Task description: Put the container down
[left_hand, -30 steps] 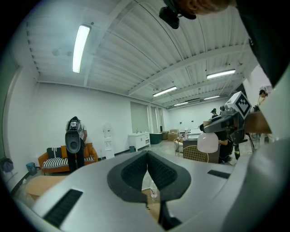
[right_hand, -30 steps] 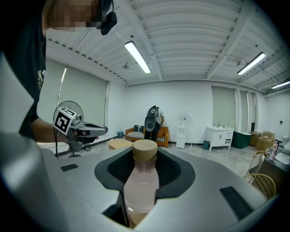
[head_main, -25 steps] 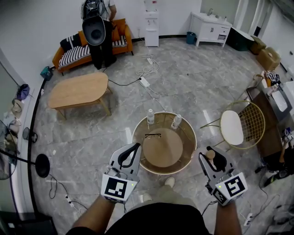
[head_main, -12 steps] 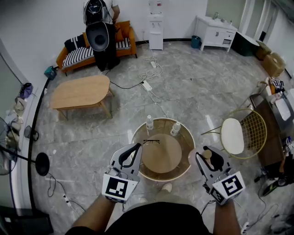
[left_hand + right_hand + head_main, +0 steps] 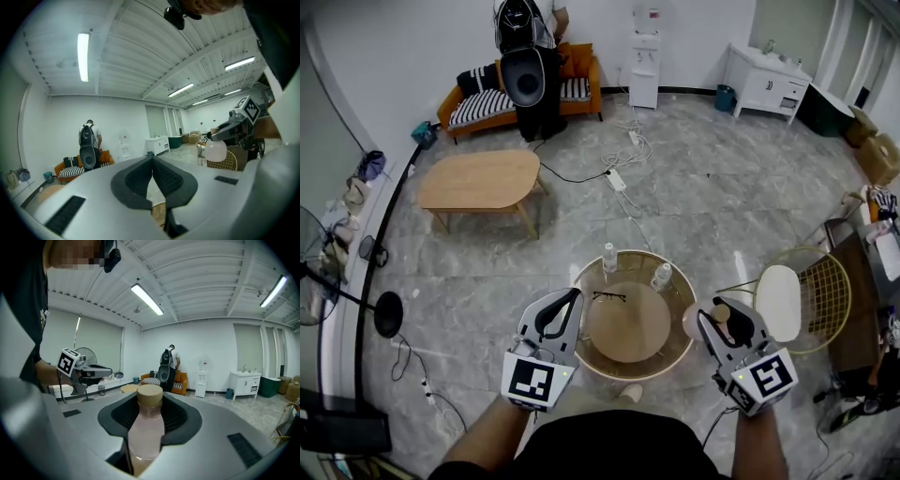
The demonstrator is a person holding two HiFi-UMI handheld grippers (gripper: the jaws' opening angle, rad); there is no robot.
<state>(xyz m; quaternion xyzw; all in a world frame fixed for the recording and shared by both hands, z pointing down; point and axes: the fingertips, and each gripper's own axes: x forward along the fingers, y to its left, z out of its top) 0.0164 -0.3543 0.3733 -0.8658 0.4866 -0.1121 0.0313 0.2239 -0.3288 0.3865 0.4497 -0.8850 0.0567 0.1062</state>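
Note:
My right gripper (image 5: 719, 315) is shut on the container (image 5: 701, 322), a pale, translucent bottle with a tan cap, and holds it in the air just off the right rim of the round gold-framed table (image 5: 628, 324). In the right gripper view the container (image 5: 147, 430) stands upright, with the right gripper (image 5: 150, 403) clamped on its neck. My left gripper (image 5: 566, 303) hovers at the table's left rim. Its pads meet with nothing between them in the left gripper view (image 5: 152, 162). That view also shows the container (image 5: 215, 151) at the right.
Two small bottles (image 5: 610, 258) (image 5: 661, 275) and a pair of glasses (image 5: 609, 297) lie on the table's far half. A gold wire chair (image 5: 783, 298) stands to the right. A wooden coffee table (image 5: 480, 180), floor cables (image 5: 621, 176) and a person (image 5: 528, 52) are farther off.
The head view has shifted, so the room sits further right and the round table closer in. Both grippers keep their places beside the table, the right one still holding the container.

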